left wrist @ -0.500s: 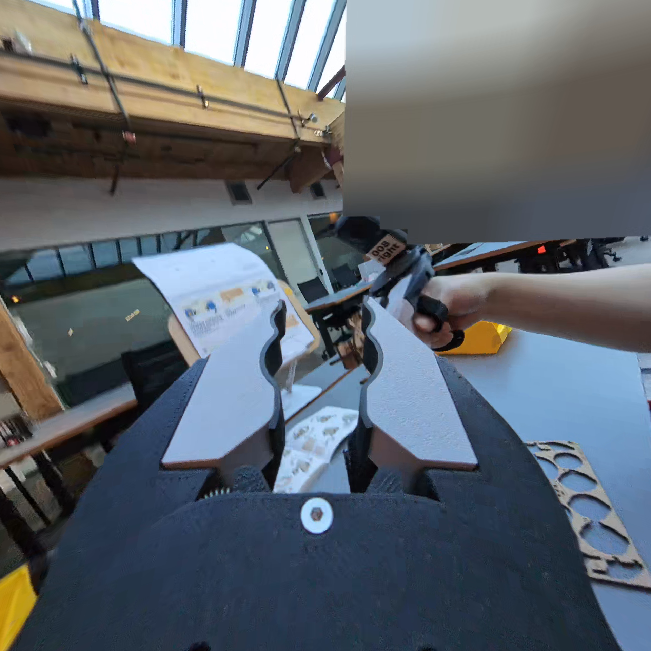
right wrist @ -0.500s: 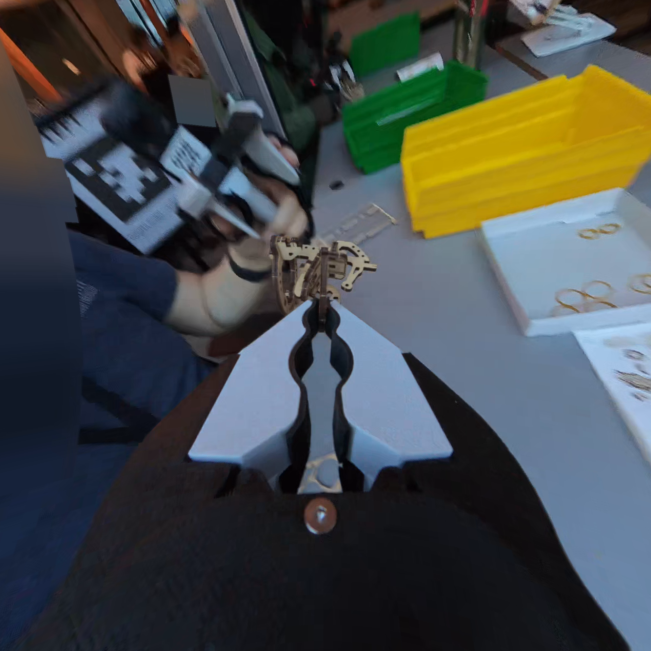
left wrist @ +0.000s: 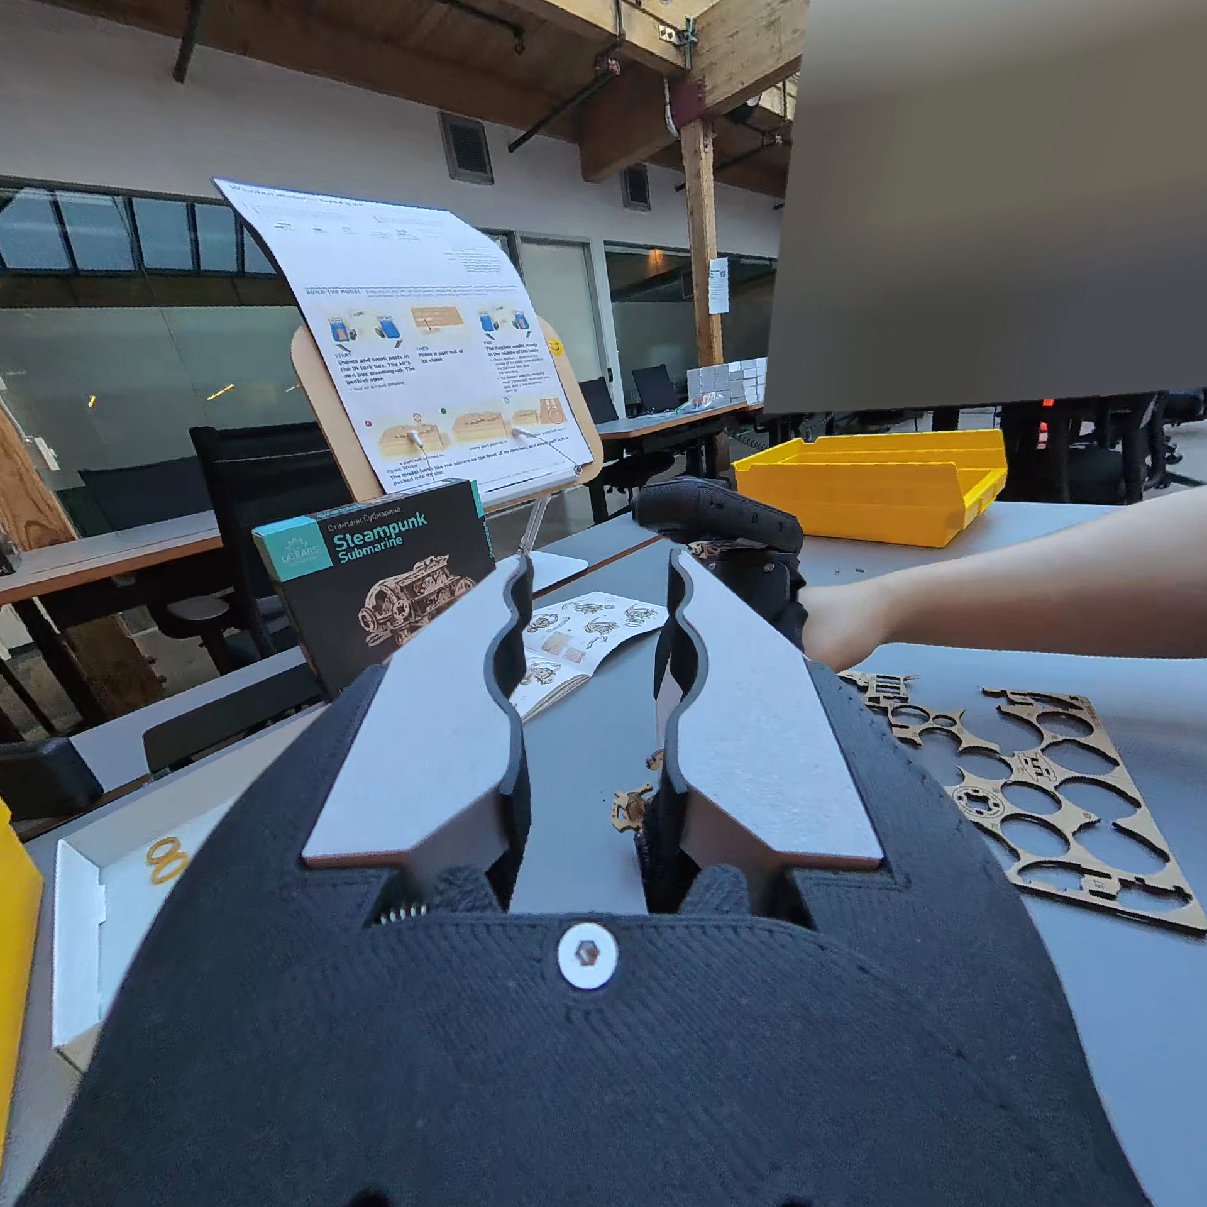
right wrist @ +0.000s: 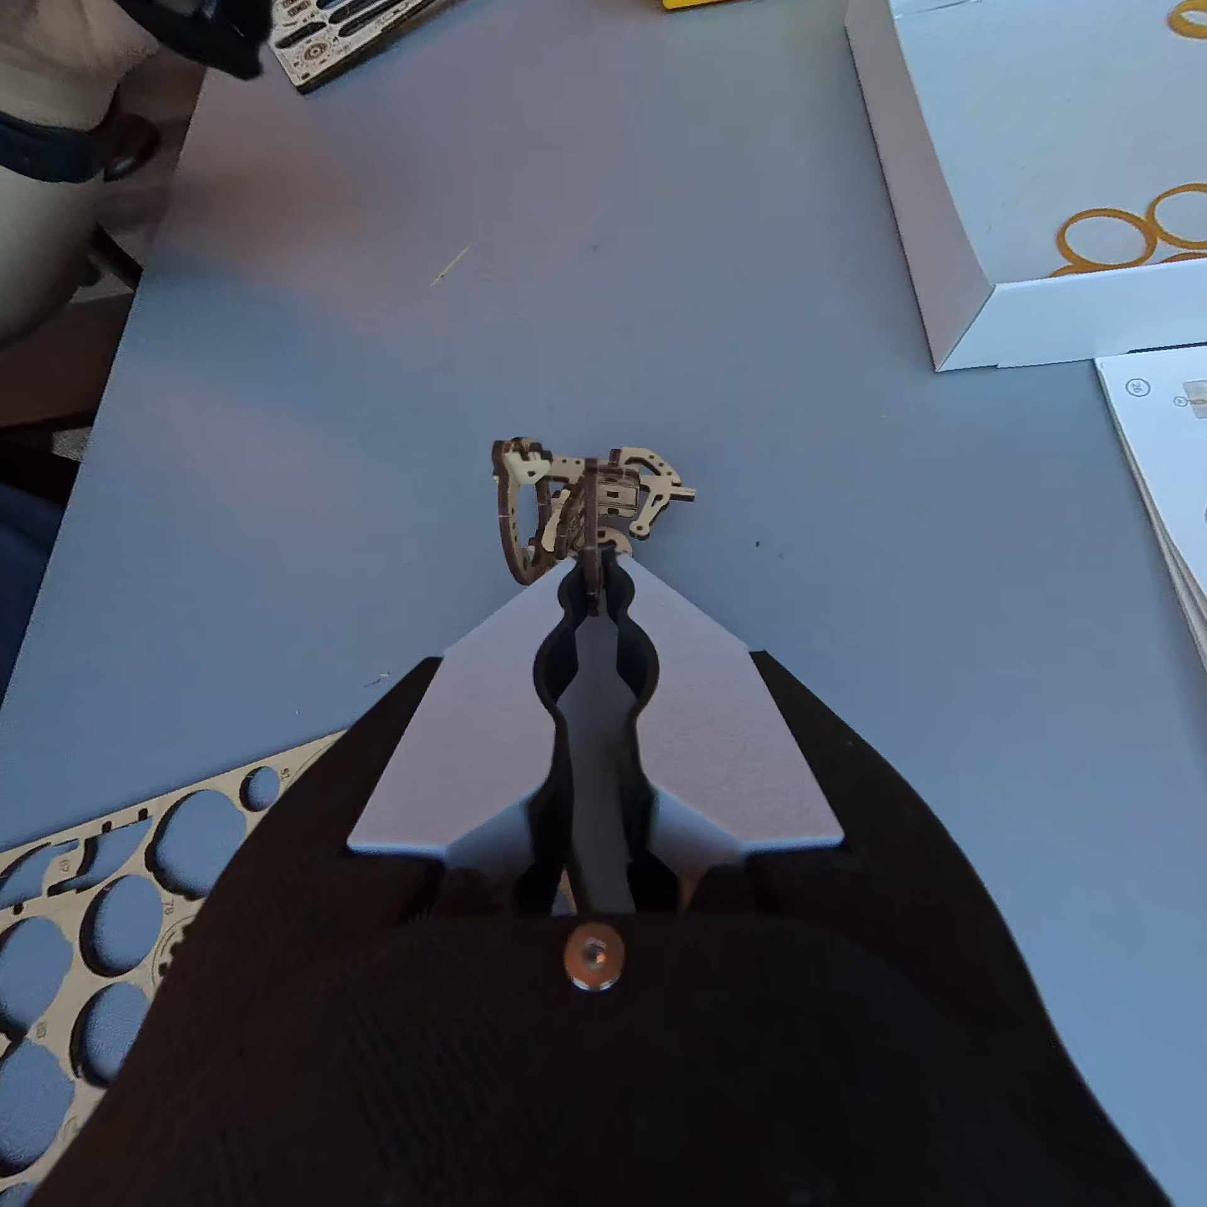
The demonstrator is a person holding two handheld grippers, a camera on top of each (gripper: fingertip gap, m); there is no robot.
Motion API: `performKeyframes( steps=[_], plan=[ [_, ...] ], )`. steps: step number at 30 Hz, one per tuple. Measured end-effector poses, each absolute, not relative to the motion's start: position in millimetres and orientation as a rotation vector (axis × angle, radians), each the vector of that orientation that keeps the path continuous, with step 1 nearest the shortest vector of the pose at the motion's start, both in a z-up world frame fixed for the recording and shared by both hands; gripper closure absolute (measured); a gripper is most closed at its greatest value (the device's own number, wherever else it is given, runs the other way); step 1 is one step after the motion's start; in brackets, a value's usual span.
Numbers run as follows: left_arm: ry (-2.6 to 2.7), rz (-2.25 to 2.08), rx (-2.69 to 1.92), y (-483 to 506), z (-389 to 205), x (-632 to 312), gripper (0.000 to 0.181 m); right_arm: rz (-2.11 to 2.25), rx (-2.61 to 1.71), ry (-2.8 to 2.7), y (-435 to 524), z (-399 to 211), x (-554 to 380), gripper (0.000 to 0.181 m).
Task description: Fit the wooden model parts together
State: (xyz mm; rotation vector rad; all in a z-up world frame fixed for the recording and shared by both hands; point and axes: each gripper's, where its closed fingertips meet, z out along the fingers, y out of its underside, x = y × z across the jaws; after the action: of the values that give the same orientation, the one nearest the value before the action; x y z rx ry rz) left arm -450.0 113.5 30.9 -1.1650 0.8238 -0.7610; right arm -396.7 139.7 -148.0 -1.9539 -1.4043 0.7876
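My right gripper (right wrist: 592, 567) is shut on a small wooden model assembly (right wrist: 575, 503), pinching one thin plate of it at the fingertips, low over the grey table (right wrist: 588, 261). I cannot tell whether the assembly touches the table. My left gripper (left wrist: 597, 575) is open and empty above the table. In the left wrist view the right gripper (left wrist: 718, 522) shows as a black body just beyond my right finger, held by a hand. A small loose wooden part (left wrist: 630, 806) lies on the table between my left fingers.
A punched-out wooden sheet (left wrist: 1019, 784) lies right of the left gripper; it also shows in the right wrist view (right wrist: 98, 914). The kit box (left wrist: 379, 581), an open booklet (left wrist: 588, 640), an instruction sheet on a stand (left wrist: 424, 339) and a yellow bin (left wrist: 875, 483) stand behind. A white box (right wrist: 1045, 163) holds rubber bands (right wrist: 1104, 241). The left gripper's tips are roughly 20 cm from the right gripper's.
The left gripper has tilted down from the ceiling toward the table, still open. The right gripper has swung down over the table with the assembly still in it.
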Motion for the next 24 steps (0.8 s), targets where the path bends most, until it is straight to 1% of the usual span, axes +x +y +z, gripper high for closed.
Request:
performKeyframes(
  steps=[2,4,10,19,20,22,24],
  plan=[
    [0.816,-0.775,-1.164,116,28,-451,0.141,0.774,-1.945,-1.429,139,-151,-395,0.169],
    [0.794,-0.786,-1.160,119,28,-453,0.141,0.748,-1.935,-1.443,139,-151,-391,0.165],
    [0.761,-0.799,-1.136,119,28,-461,0.143,0.842,-1.897,-1.364,138,-139,-387,0.167],
    [0.746,-0.806,-1.130,117,26,-468,0.143,0.844,-1.957,-1.397,135,-154,-394,0.166],
    [0.749,-0.799,-1.131,117,26,-469,0.143,0.835,-1.965,-1.389,137,-154,-394,0.167],
    [0.749,-0.794,-1.130,117,26,-470,0.143,0.828,-1.949,-1.410,135,-155,-395,0.178],
    [0.744,-0.798,-1.131,117,26,-472,0.143,0.813,-1.951,-1.409,135,-155,-395,0.175]
  ],
)
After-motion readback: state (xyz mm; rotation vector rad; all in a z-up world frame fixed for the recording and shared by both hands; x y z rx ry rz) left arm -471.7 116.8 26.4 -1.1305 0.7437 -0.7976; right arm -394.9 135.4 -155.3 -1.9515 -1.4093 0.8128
